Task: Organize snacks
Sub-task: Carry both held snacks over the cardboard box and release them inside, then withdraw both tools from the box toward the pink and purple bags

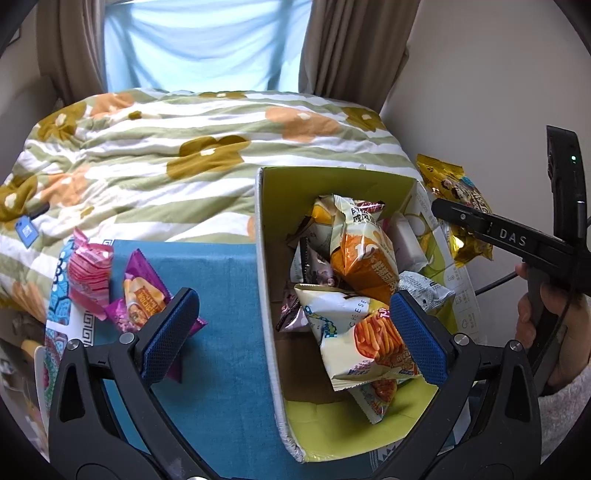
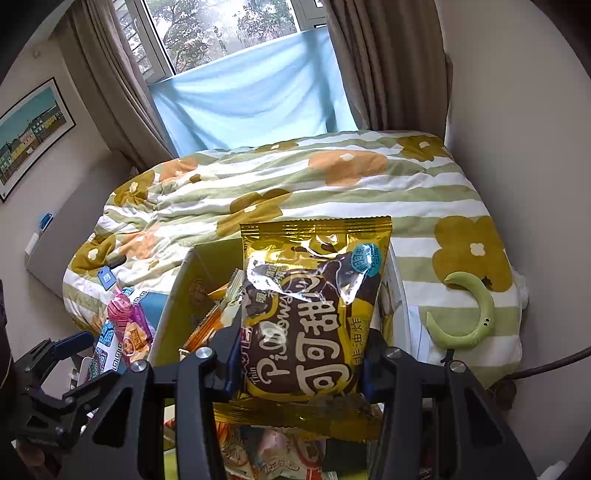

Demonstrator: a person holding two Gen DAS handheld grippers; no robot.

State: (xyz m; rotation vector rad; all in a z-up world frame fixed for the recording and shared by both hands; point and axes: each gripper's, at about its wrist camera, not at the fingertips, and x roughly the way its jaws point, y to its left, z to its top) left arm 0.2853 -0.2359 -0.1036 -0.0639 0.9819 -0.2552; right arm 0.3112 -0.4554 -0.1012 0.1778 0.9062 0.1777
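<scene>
Your left gripper (image 1: 291, 332) has its blue-padded fingers (image 1: 168, 332) spread wide and released, nothing between them. They straddle the near-left wall of the cardboard box (image 1: 267, 295): one finger over the blue cloth (image 1: 221, 350) on the desk, the other over the box interior.

Left wrist view only: the box contents. You see a white cheese-snack bag (image 1: 354, 336) on top near the right finger, an orange packet (image 1: 364, 258) behind it, and several smaller wrappers beneath. Outside the box, on the cloth, lie a pink packet (image 1: 90, 273) and a purple packet (image 1: 144, 299), touching each other. This view also catches your right gripper (image 1: 461, 218) from the side, with a gold bag (image 1: 456, 206) behind and below its tip, beyond the box's far-right corner, and your right hand (image 1: 554, 332) on the handle.

Right wrist view only: the grip itself. Your right gripper (image 2: 299, 365) is clenched on the gold bag (image 2: 314, 314), fingers pressing its lower sides; the bag stands upright and hides most of the box (image 2: 177, 295) behind it. The left gripper (image 2: 55, 354) shows at lower left. Also here alone: a green crescent-shaped object (image 2: 469, 317) lying on the floral quilt (image 2: 332, 192) right of the box, a framed picture (image 2: 29, 136) on the left wall, and trees through the window (image 2: 221, 26).
</scene>
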